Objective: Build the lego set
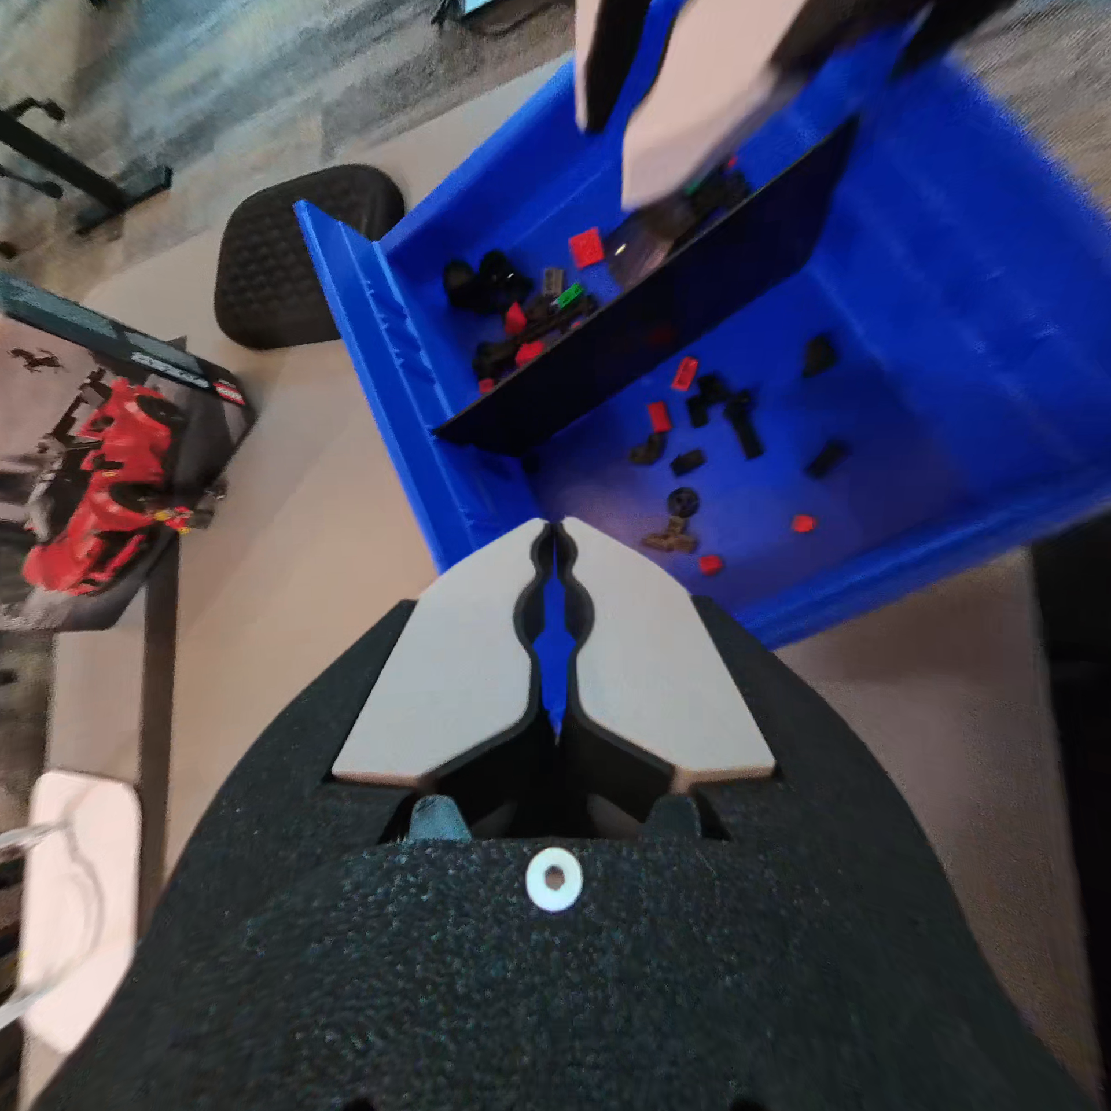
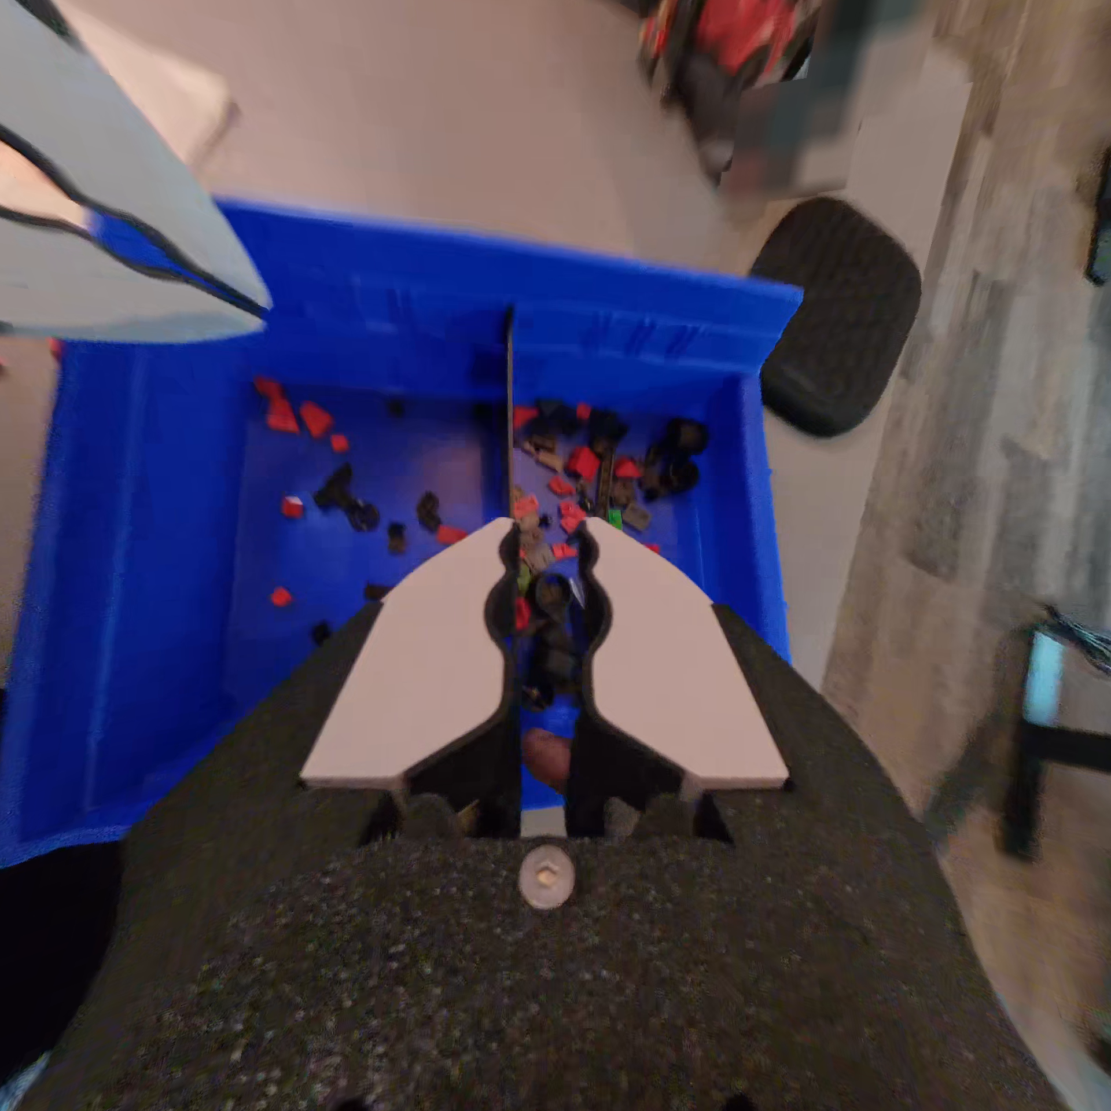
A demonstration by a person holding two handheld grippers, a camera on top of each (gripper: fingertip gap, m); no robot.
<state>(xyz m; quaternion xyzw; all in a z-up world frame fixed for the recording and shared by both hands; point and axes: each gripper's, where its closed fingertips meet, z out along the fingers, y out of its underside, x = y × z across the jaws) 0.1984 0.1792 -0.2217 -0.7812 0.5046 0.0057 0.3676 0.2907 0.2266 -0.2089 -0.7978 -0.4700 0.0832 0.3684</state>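
A blue bin (image 1: pixel 367 312) stands on the beige table, split by a black divider (image 1: pixel 631 336). Loose red and black Lego pieces (image 1: pixel 709 421) lie in the near compartment, and a denser pile (image 1: pixel 523 306) lies in the far one. My left gripper (image 1: pixel 556 526) is shut with nothing visible between its tips, above the bin's near corner. My right gripper (image 2: pixel 550 526) is slightly open over the pile (image 2: pixel 601 463), close to the divider (image 2: pixel 510 391). It also shows blurred in the left wrist view (image 1: pixel 619 156). The left gripper (image 2: pixel 261 309) shows in the right wrist view over the bin's rim (image 2: pixel 601 288).
The Lego set's box (image 1: pixel 102 457), with a red car pictured on it, lies on the table left of the bin. A black oval pad (image 1: pixel 300 258) sits past the table edge. A white object (image 1: pixel 78 890) lies at the near left. About 11 cm separates my left fingertips from my right.
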